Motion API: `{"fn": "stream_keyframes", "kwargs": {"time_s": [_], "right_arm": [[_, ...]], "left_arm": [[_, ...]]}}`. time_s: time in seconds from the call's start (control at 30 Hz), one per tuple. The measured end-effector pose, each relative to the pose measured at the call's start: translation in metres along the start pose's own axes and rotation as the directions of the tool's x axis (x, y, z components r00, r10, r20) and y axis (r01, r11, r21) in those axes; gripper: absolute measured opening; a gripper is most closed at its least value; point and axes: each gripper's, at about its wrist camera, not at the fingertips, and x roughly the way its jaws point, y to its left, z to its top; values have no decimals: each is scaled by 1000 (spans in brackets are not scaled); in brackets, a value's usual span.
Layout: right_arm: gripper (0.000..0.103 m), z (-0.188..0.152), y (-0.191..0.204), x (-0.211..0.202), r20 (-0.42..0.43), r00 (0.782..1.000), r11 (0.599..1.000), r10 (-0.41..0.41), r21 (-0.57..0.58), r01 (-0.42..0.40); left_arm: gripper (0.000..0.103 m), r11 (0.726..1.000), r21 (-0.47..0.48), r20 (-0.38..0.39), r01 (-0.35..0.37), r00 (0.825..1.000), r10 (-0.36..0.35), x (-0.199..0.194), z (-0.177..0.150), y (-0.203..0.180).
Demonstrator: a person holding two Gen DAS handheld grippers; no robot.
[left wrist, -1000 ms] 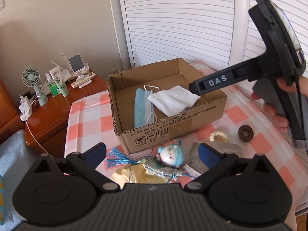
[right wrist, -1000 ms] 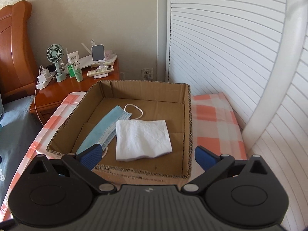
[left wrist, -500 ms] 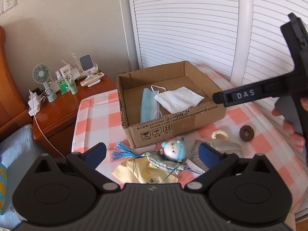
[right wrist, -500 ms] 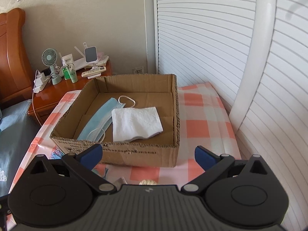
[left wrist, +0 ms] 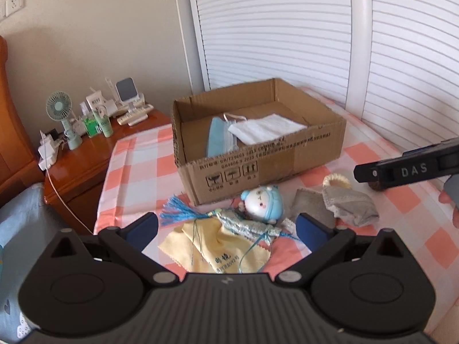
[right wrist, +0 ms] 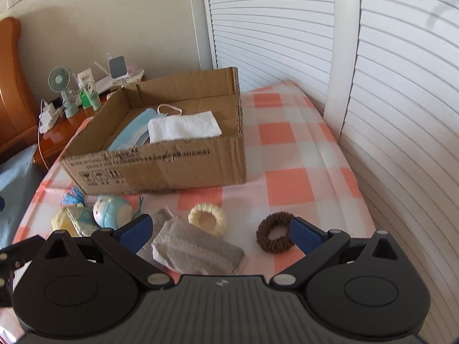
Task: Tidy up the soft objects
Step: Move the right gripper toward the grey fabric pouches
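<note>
In the left wrist view, the right tongs (left wrist: 407,170) are cut off by the right edge of the frame, so their jaws cannot be judged there, and the brown hair tie (left wrist: 375,186) is almost wholly hidden behind them. The lower part of the yellow cloth (left wrist: 212,253) is covered by the left tongs' body at the bottom. In the right wrist view, the blue tassel (right wrist: 73,196) at lower left is blurred, and the print on the cardboard box (right wrist: 172,169) is too smeared to be read.

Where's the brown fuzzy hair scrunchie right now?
In the right wrist view, the brown fuzzy hair scrunchie lies on the pink checked tablecloth, right of the cream scrunchie, in front of the cardboard box.
</note>
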Motion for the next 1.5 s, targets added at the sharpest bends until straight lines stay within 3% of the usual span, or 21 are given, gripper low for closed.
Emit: {"fn": "stream_keyframes", "kwargs": {"time_s": [0.4, 0.53, 0.77, 1.5], "right_arm": [[103, -8, 10, 48, -76, 997, 999, -31, 24, 33], [103, -8, 19, 55, -74, 994, 997, -75, -16, 74], [103, -14, 22, 52, -94, 987, 990, -131, -59, 126], [103, -53, -8, 21, -145, 979, 989, -146, -59, 138]], "left_arm": [[102, 999, -24, -94, 32, 995, -34, 34, -18, 11], [102, 998, -39, -110, 50, 993, -54, 40, -20, 12], [102, 998, -37, -128, 57, 990, -61, 46, -22, 9], [102, 997, -60, -135, 57, 989, -65, 48, -28, 20]]}}
